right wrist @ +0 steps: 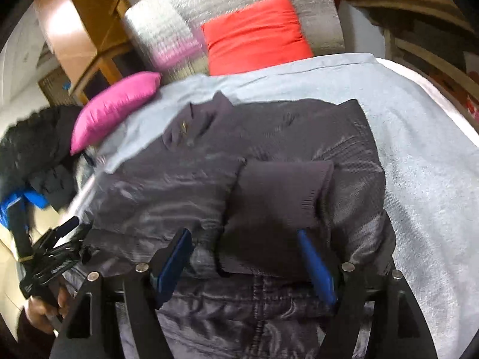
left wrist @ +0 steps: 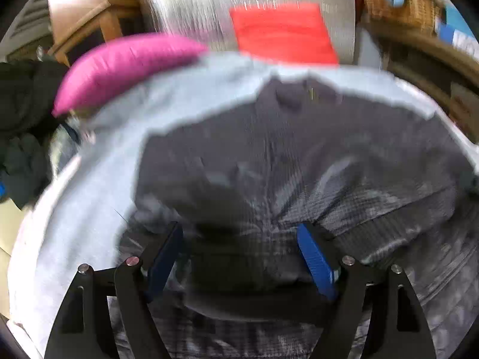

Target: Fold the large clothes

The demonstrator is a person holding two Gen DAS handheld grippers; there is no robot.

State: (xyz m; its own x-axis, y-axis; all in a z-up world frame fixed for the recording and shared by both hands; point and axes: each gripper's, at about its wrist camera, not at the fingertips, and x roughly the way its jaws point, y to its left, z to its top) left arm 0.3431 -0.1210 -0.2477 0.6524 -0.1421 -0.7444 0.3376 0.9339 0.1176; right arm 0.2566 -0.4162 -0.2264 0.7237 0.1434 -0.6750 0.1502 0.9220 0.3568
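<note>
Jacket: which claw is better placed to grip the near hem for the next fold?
Probably right. The right claw stands open over the folded cuff and hem of the jacket. The left claw is at the side edge.

— What's at the back there?
— A silvery quilted panel point(right wrist: 233, 6) stands upright, with a red cushion point(right wrist: 254, 36) leaning on it and a pink cushion point(right wrist: 115, 104) lying to its left.
— And the surface in front?
— A pale blue-grey cover point(right wrist: 419, 161) spread wide, its far edge running up to the cushions.
— Furniture?
— Wooden frame, honey-coloured, upper left point(right wrist: 98, 30), light glaring off a pale panel beside it. On the right, a woven wicker basket point(left wrist: 398, 3) sits on a dark wooden shelf point(right wrist: 419, 9).
— Left side?
— A heap of dark clothing point(left wrist: 21, 119), a bit of pale floor point(right wrist: 6, 254) below it. The left wrist view is blurred.
</note>
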